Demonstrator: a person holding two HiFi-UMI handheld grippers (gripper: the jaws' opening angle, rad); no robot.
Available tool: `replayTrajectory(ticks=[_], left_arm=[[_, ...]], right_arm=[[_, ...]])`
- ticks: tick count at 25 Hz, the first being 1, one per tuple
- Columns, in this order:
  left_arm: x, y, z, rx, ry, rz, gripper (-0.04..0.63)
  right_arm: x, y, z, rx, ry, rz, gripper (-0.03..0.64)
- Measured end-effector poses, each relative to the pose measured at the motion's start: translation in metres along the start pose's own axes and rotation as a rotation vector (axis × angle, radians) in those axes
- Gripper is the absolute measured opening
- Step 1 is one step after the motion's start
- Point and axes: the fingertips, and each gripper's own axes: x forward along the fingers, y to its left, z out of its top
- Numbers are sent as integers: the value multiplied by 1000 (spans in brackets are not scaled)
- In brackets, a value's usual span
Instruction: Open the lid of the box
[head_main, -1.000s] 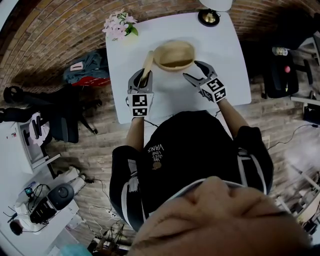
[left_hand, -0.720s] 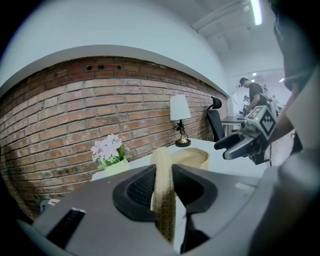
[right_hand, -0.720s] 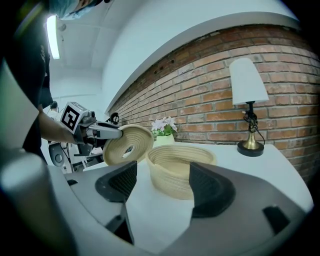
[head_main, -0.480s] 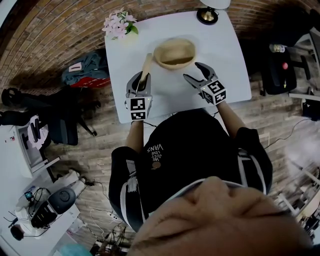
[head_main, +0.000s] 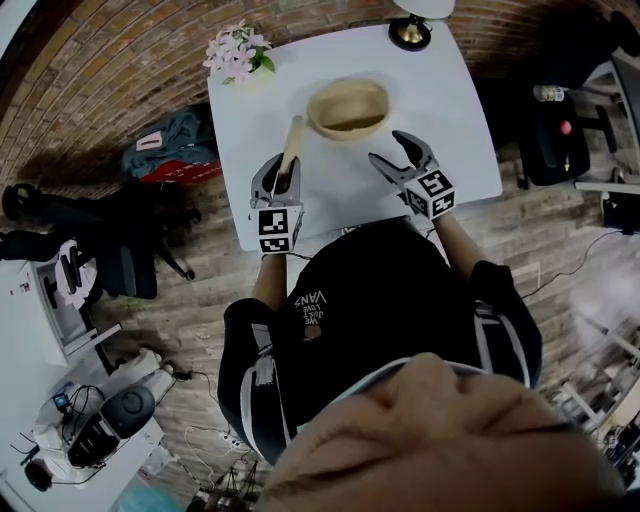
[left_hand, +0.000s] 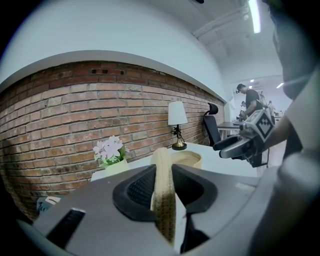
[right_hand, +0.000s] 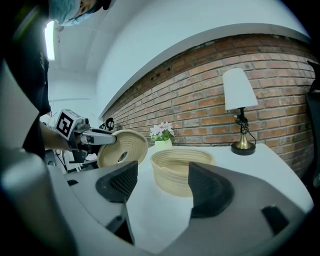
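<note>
Lid (left_hand: 163, 202) in left gripper (left_hand: 162, 175) jaws

Right gripper (right_hand: 162, 186) fingers (right_hand: 207, 187) apart, empty; open woven box (right_hand: 182, 170) beyond; left gripper (right_hand: 97, 137) clamps lid (right_hand: 125, 148) upright.

White rect. tabletop (head_main: 455, 140) on brown plank floor (head_main: 200, 330). Far L corner: pink flowers in pale pot (head_main: 236, 52). Far R corner: table lamp w/ white shade, brass base (head_main: 411, 30). Red brick wall (left_hand: 75, 105) behind. Teal-and-red fabric heap (head_main: 172, 143) on floor just L of table. Black office chair (head_main: 105, 262) further L.
</note>
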Motion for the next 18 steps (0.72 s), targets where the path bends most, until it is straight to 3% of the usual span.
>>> replayTrajectory(ticks=[11, 12, 13, 14, 15, 18], left_arm=[[-11, -12, 16, -15, -50, -37, 103], [-12, -14, 19, -16, -60, -40, 103], [-12, -16, 21, -14, -66, -46, 103], [-13, -19, 22, -11, -69, -52, 103], [-13, -20, 23, -12, -70, -58, 103], [-14, -23, 26, -17, -75, -71, 103]], right_arm=[[-19, 1, 13, 28, -78, -49, 307], [-22, -1, 15, 33, -82, -58, 292], [-25, -2, 17, 36, -87, -72, 236], [-29, -3, 20, 38, -95, -88, 138], [-32, -4, 23, 38, -106, -101, 107], [-39, -6, 32, 41, -149, -120, 100]])
